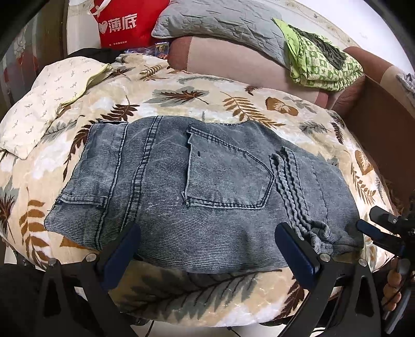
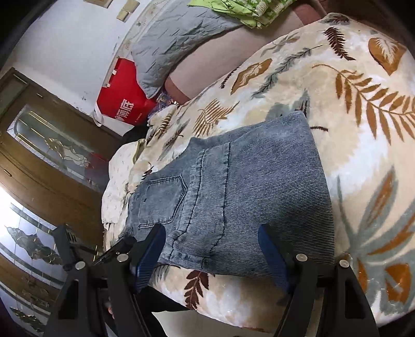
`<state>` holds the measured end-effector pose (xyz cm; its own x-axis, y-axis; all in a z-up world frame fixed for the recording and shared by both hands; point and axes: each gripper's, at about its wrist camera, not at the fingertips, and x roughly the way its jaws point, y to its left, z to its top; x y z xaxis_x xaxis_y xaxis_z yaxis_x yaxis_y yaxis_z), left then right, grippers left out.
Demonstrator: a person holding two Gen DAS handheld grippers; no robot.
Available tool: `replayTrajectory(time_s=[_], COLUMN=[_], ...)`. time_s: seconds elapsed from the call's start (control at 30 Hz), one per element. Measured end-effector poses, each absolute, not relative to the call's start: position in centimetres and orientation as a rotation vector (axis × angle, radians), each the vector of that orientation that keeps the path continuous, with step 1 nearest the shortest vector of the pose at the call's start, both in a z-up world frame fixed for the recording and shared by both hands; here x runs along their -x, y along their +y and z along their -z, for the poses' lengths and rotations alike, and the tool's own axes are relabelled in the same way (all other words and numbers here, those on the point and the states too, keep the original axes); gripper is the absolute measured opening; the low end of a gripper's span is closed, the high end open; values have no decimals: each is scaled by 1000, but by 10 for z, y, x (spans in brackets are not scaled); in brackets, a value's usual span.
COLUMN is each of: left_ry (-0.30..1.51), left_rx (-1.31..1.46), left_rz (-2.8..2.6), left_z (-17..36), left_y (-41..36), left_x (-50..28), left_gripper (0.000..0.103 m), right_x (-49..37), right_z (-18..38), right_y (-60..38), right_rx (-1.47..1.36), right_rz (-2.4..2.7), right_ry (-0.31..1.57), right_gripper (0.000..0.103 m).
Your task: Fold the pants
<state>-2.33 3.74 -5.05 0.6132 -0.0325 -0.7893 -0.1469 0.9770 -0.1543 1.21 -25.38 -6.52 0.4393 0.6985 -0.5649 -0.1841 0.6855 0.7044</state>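
Grey-blue corduroy pants (image 1: 197,186) lie folded into a compact rectangle on a leaf-print blanket (image 1: 197,103), back pocket up. My left gripper (image 1: 207,246) is open, its blue pads at the near edge of the pants, holding nothing. My right gripper (image 2: 212,248) is open at the near edge of the pants (image 2: 233,189), empty. The right gripper also shows at the right edge of the left wrist view (image 1: 373,228).
A cream pillow (image 1: 44,103) lies at the left of the blanket. A red bag (image 1: 124,23), a grey quilted pillow (image 1: 228,23) and folded green cloth (image 1: 319,62) sit behind on a sofa. A wooden door (image 2: 46,155) stands at left.
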Motion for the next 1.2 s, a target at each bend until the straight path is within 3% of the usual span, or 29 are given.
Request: replayTrajectory(time_s=[0.33,0.5,0.73,1.0,1.2], left_ry=[924,916,878,854,860], left_rx=[205,227,274,347,388], left_rz=[-79,-70,-95,-162,-166], left_z=[53,51,42,38,43], left_y=[34,37,56,93,109], left_x=[19,22,33,43,44], left_gripper=[102,102,102,102,102], right_x=[-10,-20,-13,-19,-44], right_z=[61,89,63,42,83], right_y=[-257,-253,-248,-189,-141], right_rx=[-626,-610,-606,-574,-513], right_rz=[-626,-546,-605,-746,-652], right_ry=[945,1096,971,991,1144], right_gripper=[77,77,77,77,77])
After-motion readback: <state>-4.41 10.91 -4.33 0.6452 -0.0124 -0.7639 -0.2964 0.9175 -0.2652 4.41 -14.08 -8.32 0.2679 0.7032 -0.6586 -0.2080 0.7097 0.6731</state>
